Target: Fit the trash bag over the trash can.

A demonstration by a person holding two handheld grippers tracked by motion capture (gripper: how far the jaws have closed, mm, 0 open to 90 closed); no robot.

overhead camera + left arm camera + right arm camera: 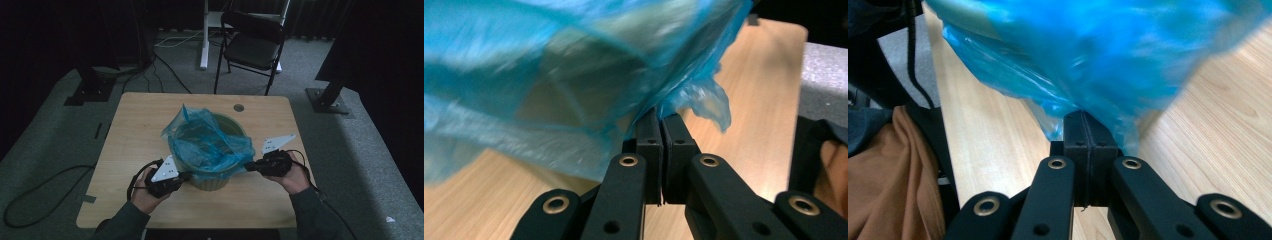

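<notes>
Black folding chair (pixel 252 42) behind wooden table (pixel 135 125), cables (pixel 35 195) on carpet.

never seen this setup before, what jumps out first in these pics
The bright blue plastic bag draped in and over a pale round bin at the middle of the wooden table catches the eye first. Next come the two black tongs: the left tongs and the right tongs, each shut on the bag's edge at opposite sides of the bin. Behind the table stands a dark folding chair.
</notes>
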